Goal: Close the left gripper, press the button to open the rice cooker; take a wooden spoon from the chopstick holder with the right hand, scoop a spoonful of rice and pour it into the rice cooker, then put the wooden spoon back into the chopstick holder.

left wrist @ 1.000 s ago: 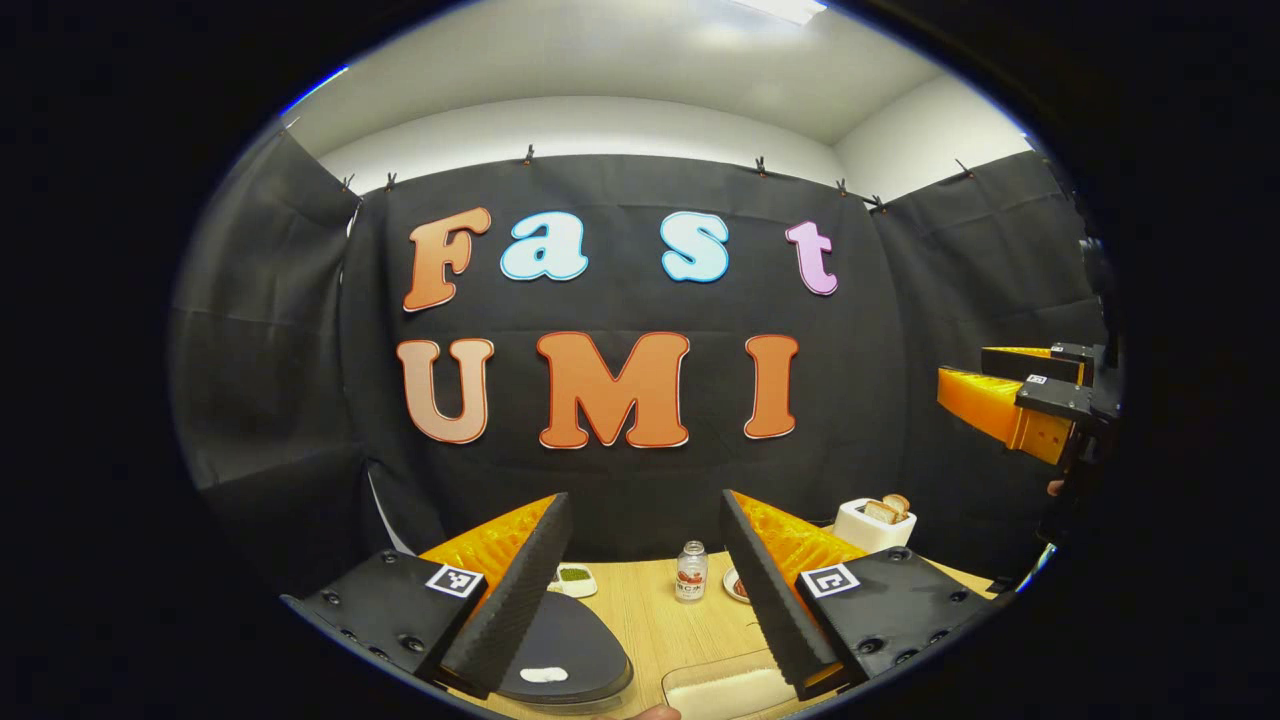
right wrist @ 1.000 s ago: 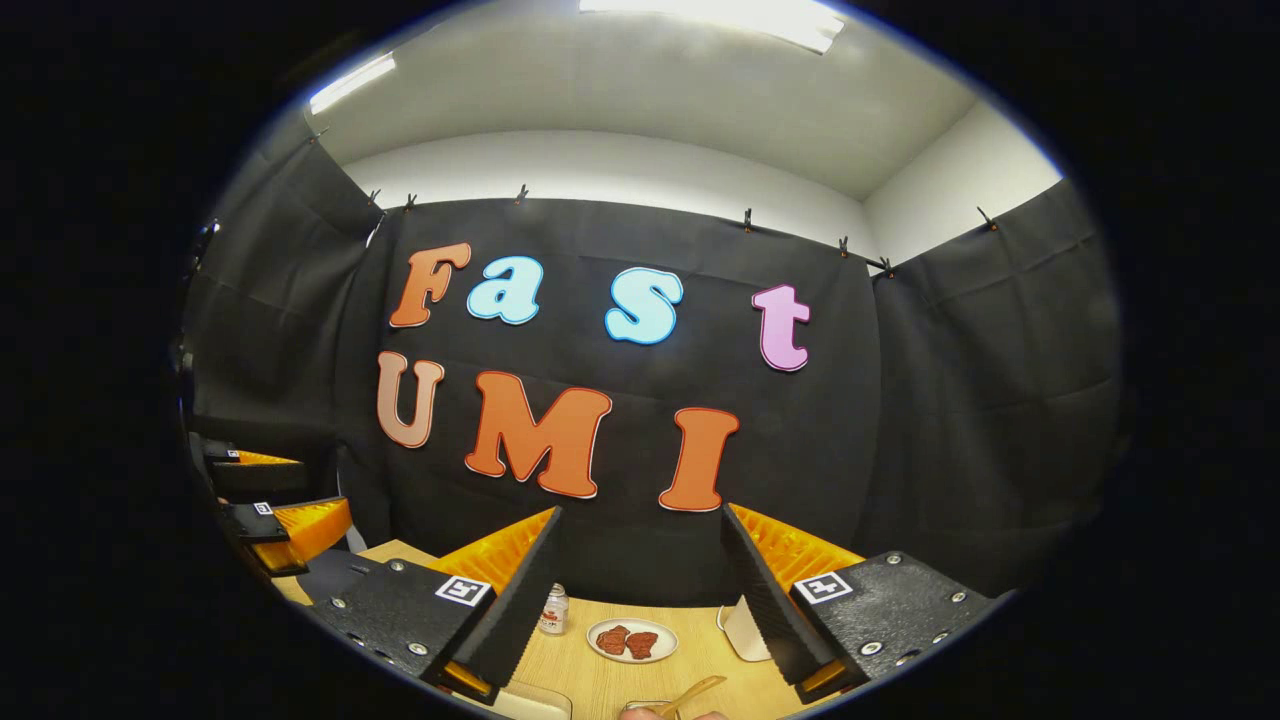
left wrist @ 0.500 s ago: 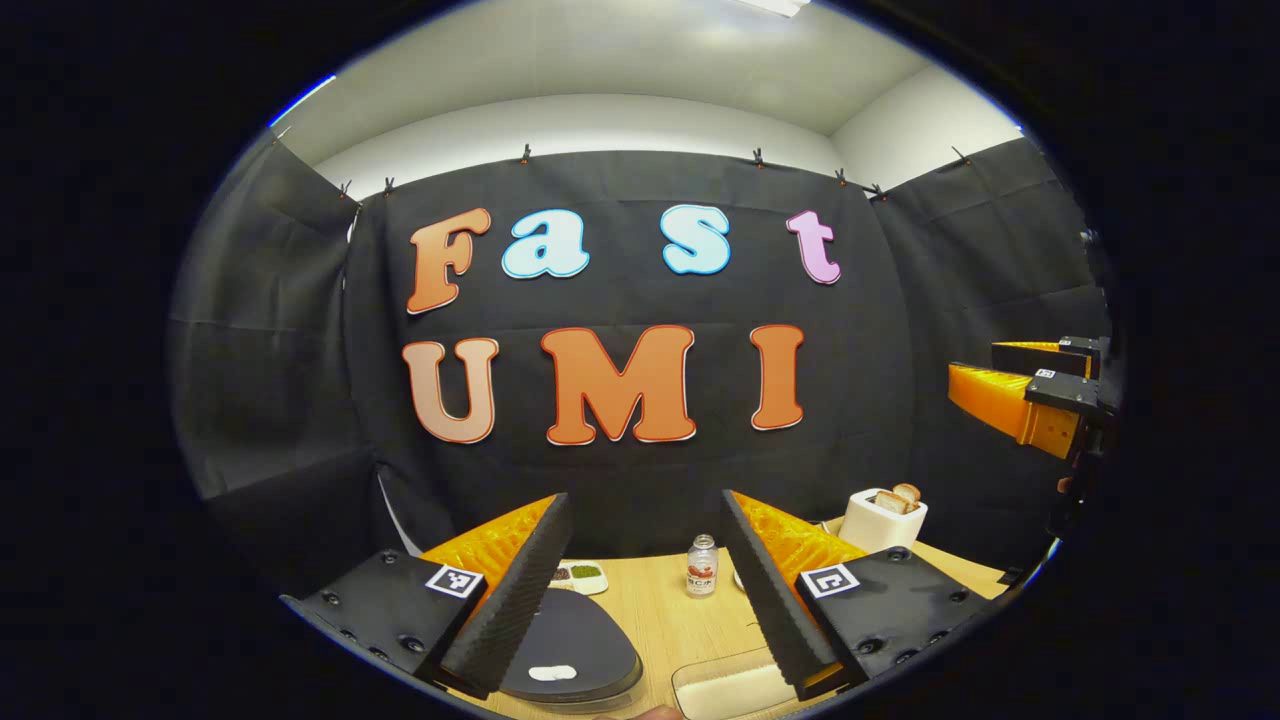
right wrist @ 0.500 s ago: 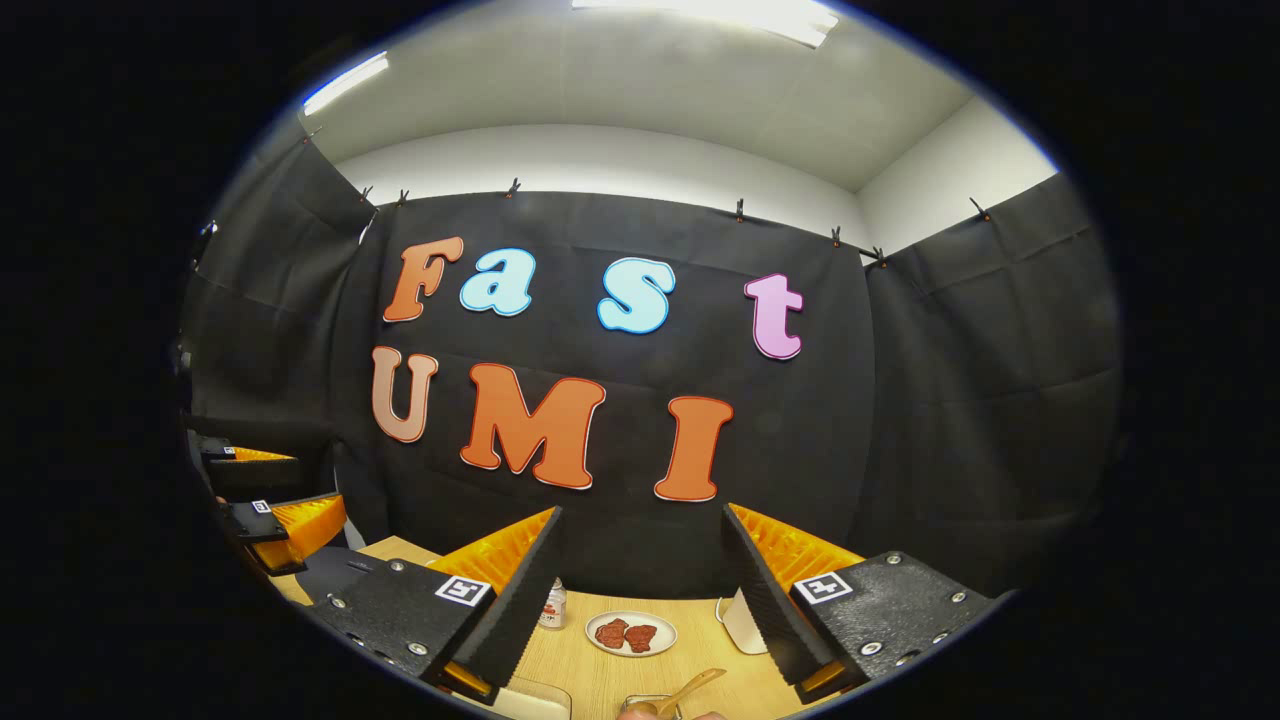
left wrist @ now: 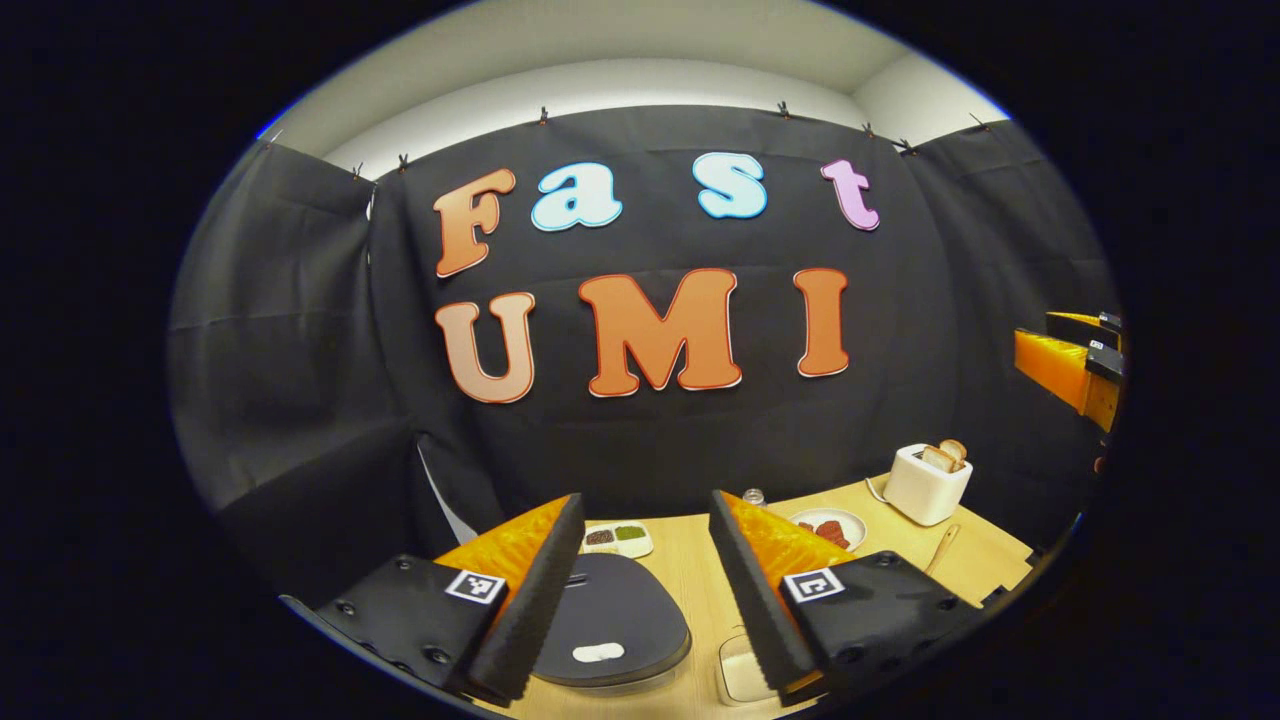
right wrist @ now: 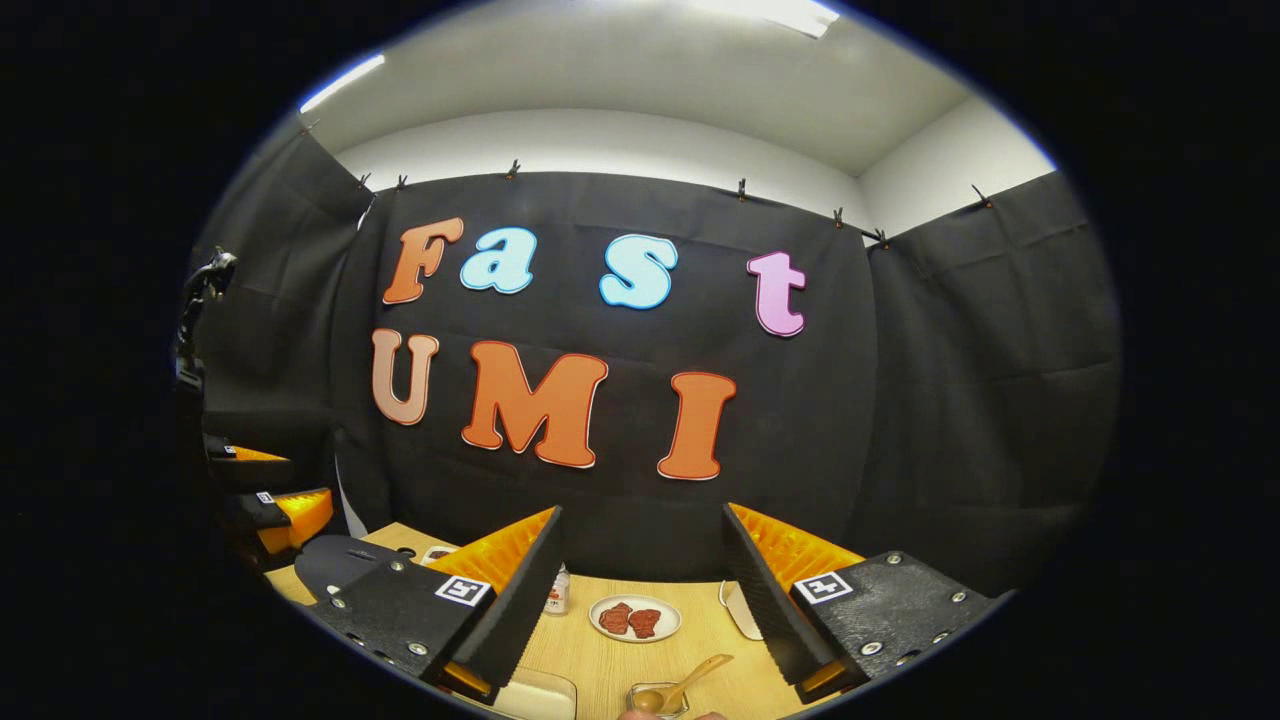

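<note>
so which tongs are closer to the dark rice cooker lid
Left. The left tongs hang open right over the dark oval rice cooker lid. The right tongs are off to its right, open above the wooden spoon.

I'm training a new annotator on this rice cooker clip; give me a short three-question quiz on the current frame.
1. True or false: the rice cooker lid is closed.
2. Where does the wooden spoon rest? A) in its holder B) in the right gripper C) on the plate
3. What sticks out of the toaster?

Key: 1 true; 2 A; 3 toast slices.
</note>
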`<state>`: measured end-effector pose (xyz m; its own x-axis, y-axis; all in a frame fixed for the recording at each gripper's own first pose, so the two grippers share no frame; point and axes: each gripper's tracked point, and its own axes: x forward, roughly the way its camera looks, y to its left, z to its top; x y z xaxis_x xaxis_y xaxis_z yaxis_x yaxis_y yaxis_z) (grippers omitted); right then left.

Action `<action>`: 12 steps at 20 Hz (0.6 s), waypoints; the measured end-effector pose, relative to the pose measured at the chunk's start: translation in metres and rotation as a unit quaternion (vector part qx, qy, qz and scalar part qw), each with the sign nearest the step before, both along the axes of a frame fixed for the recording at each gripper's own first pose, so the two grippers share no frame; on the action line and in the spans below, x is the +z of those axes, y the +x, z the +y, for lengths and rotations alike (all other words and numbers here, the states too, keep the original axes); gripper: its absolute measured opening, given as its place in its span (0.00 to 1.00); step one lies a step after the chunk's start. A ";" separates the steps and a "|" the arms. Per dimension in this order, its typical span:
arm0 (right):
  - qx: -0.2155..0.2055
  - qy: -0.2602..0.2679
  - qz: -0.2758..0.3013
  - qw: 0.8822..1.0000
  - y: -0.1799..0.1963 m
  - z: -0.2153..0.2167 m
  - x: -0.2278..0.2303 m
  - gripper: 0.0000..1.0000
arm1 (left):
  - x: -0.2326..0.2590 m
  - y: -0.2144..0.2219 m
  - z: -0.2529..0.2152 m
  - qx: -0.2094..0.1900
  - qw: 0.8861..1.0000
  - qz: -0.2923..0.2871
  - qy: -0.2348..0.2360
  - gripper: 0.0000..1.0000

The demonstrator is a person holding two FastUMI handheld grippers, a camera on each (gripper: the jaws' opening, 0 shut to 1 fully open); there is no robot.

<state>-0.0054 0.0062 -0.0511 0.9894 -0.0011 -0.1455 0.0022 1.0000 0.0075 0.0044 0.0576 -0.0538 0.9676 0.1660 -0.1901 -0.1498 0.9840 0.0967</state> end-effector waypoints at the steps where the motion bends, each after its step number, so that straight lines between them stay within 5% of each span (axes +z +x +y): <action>1: 0.001 -0.001 0.002 1.000 0.000 0.002 -0.002 0.95 | -0.007 0.001 0.004 0.005 1.000 0.012 0.001 0.60; 5: -0.002 -0.001 0.008 1.000 0.002 0.000 -0.007 0.95 | -0.048 0.007 0.028 0.028 0.995 0.093 -0.035 0.07; 12: -0.009 -0.001 0.031 0.999 0.002 -0.004 -0.026 0.95 | -0.150 -0.008 0.056 0.062 0.946 0.290 -0.133 0.06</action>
